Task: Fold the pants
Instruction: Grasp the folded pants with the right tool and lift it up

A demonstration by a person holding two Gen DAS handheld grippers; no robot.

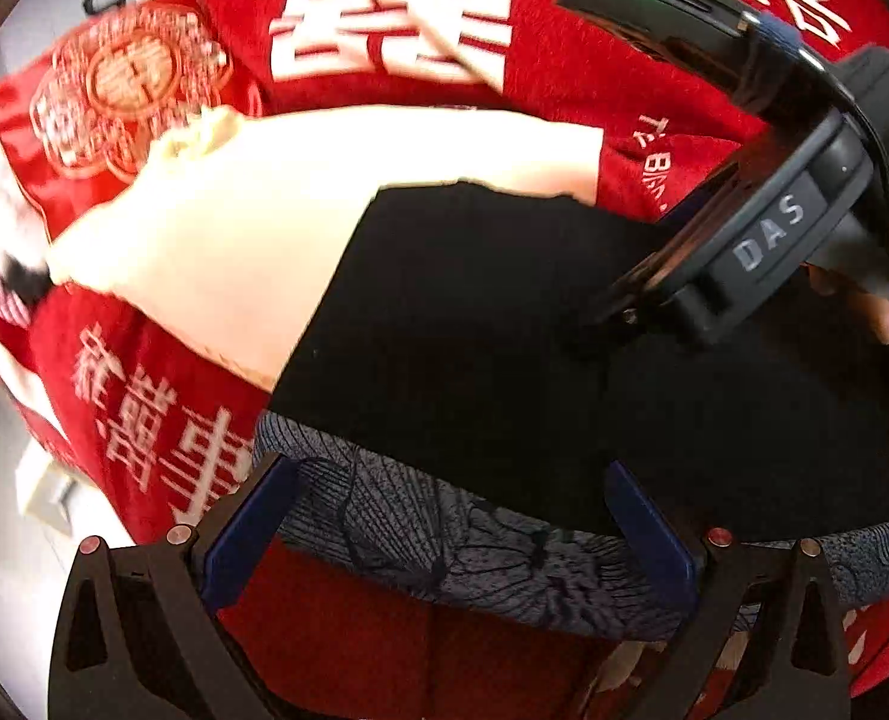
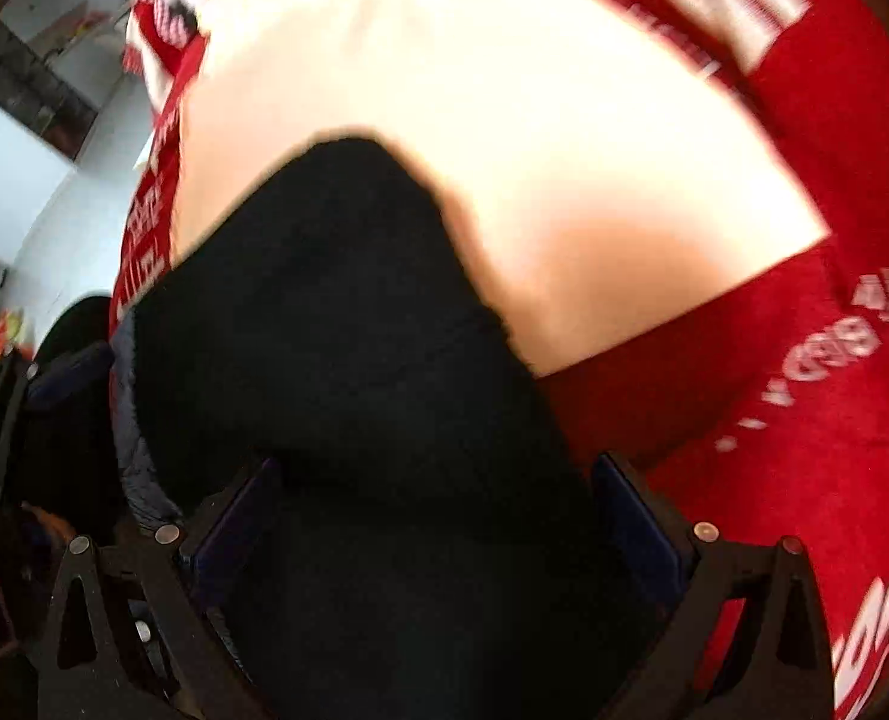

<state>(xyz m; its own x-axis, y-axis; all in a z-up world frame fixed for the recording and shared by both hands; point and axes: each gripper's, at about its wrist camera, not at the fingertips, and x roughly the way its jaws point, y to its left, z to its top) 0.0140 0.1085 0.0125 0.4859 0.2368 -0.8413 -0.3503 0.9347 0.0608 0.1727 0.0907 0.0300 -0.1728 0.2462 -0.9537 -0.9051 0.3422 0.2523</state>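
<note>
— Where did the pants lie?
— The red cloth covered the surface; the cream sheet lay on it; the black pants lay across both, long axis running from the patterned waistband near the left gripper away toward the sheet.
— And the jaws?
— Left's stood apart, astride the waistband; the right gripper likewise gaped over black fabric, gripping nothing.
</note>
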